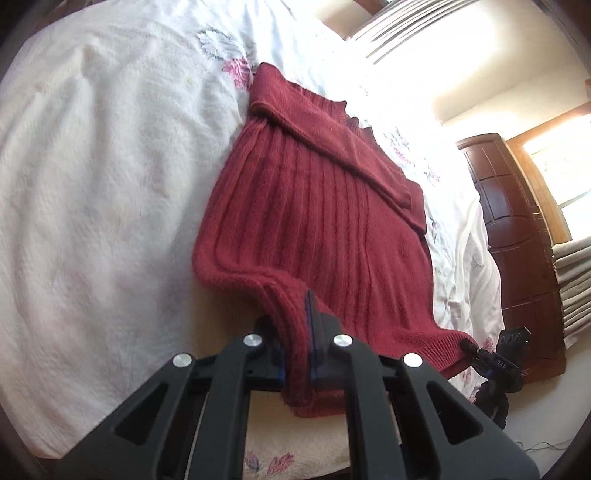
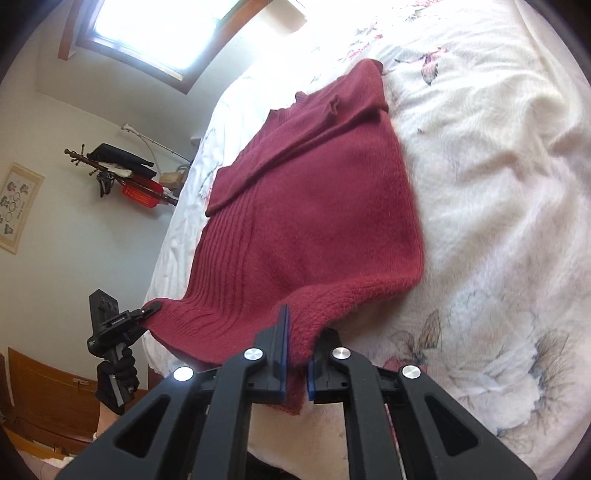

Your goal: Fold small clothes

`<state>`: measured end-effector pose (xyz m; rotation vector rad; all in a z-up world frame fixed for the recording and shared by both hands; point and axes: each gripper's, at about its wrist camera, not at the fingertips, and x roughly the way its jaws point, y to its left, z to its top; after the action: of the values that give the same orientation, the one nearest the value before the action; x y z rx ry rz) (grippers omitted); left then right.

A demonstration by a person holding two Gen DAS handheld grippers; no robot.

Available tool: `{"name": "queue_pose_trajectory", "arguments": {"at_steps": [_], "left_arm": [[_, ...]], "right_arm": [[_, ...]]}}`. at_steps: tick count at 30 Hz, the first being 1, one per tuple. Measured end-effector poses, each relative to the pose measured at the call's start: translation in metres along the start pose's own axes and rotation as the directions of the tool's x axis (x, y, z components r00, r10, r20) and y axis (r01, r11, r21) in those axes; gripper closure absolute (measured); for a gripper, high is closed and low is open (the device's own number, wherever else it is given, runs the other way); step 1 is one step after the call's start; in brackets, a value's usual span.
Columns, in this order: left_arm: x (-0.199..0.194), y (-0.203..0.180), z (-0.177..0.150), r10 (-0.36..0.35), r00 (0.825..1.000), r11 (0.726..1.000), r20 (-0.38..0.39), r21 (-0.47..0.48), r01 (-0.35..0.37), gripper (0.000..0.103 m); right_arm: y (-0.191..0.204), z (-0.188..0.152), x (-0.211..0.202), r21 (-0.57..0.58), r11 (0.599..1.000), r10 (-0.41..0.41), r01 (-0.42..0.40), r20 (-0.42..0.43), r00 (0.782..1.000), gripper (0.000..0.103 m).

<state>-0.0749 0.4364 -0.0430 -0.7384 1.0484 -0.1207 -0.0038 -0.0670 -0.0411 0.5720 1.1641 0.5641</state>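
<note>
Nearest the lens in the left wrist view, the left gripper (image 1: 308,332) is clenched on the hem of a dark red ribbed sweater (image 1: 314,206), knit bunched between its blue pads; in the right wrist view the right gripper (image 2: 295,347) is likewise clamped on the other hem corner, fabric drooping through the jaws. Each gripper also shows small in the other's view, pinching the far corner of the hem at the bed's edge, gripped by a gloved hand (image 2: 118,373).

The largest thing is the bed, covered by a cream floral bedspread (image 1: 92,177) with faint leaf and flower prints. The sweater lies flat on it, collar end away from the cameras, hem end toward them and lifted slightly off the cover. Both sleeves are already laid across the upper body, one sleeve (image 1: 332,140) crossing diagonally over the chest. Beyond the bed stand a dark wooden wardrobe (image 1: 517,229) on one side and a bright window (image 2: 166,33) on the other.

Judging by this, the side folds are done and the step in hand is the bottom-to-top fold. The next move seems to call for raising both corners together, level and taut, carrying the hem over toward the collar, and setting it down square so the crossed sleeves stay undisturbed beneath.
</note>
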Motion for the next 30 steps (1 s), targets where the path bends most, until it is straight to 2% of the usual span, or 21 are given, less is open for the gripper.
{"name": "queue_pose_trajectory", "arguments": {"at_steps": [8, 13, 21, 27, 30], "left_arm": [[0.035, -0.006, 0.060, 0.013, 1.000, 1.000, 0.012, -0.019, -0.013, 0.097], [0.065, 0.003, 0.091, 0.023, 1.000, 0.997, 0.001, -0.070, -0.023, 0.097], [0.107, 0.017, 0.116, 0.056, 0.997, 0.993, -0.052, -0.105, -0.061, 0.096], [0.127, 0.025, 0.127, 0.050, 0.995, 0.989, -0.082, -0.136, -0.061, 0.093], [0.130, 0.027, 0.131, 0.022, 0.995, 0.987, -0.097, -0.157, -0.037, 0.091]], "right_arm": [[-0.017, 0.066, 0.016, 0.069, 0.998, 0.015, -0.015, 0.002, 1.000, 0.096], [-0.035, 0.100, 0.038, 0.129, 0.992, 0.009, -0.006, -0.022, 1.000, 0.096], [-0.057, 0.129, 0.070, 0.175, 0.984, -0.013, 0.025, -0.071, 0.997, 0.096], [-0.070, 0.140, 0.089, 0.214, 0.976, -0.014, 0.034, -0.095, 0.995, 0.093], [-0.075, 0.144, 0.093, 0.232, 0.972, -0.021, 0.045, -0.107, 0.994, 0.089]]}}
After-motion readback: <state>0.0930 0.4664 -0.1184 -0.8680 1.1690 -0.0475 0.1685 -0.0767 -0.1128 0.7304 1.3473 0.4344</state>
